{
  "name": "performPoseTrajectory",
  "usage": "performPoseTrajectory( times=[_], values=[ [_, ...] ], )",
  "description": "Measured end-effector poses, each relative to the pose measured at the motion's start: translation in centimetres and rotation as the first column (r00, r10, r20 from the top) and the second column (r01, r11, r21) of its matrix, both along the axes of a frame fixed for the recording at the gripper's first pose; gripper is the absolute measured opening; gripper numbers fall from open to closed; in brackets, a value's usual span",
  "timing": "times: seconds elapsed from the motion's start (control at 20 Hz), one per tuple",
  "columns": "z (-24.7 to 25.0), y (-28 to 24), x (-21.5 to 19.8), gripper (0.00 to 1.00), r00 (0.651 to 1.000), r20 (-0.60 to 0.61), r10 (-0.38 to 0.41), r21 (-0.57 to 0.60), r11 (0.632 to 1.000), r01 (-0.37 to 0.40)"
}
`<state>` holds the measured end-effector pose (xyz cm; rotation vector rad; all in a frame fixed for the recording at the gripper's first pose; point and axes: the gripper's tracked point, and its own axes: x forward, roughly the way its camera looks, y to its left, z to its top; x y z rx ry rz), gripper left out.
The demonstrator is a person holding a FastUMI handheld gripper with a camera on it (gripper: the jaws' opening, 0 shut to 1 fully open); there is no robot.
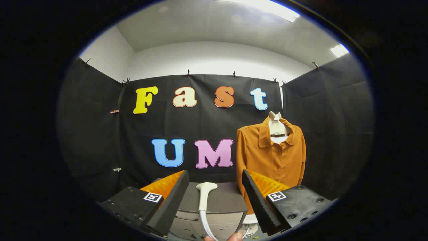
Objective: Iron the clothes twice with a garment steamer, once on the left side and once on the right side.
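An orange-brown button shirt [271, 157] hangs on a pale mannequin bust [276, 124] beyond my right finger. A white garment steamer head [204, 194] on a white hose rests on top of a grey cabinet [224, 201], straight ahead between my fingers. My gripper [215, 176] is open, wide apart, with nothing pressed between the fingers; the steamer head lies just past the gap. Fingertips of a person's hand [230, 237] show below, near the hose.
The grey cabinet has drawers on its front and stands against the black cloth wall [100, 134]. The shirt on its bust stands just right of the cabinet. Black cloth also closes both sides of the booth.
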<state>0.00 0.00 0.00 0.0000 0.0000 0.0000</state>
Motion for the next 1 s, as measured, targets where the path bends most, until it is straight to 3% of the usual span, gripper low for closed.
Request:
performPoseTrajectory(
  times=[0.75, 1.0],
  values=[
    [-0.8, -1.8, 0.9, 0.98, 0.997, -0.002, -0.082, -0.021, 0.996, 0.081],
    [-4.2, -0.9, 2.4, 0.98, 0.993, -0.101, -0.068, -0.029, 0.997, 0.065]
  ],
)
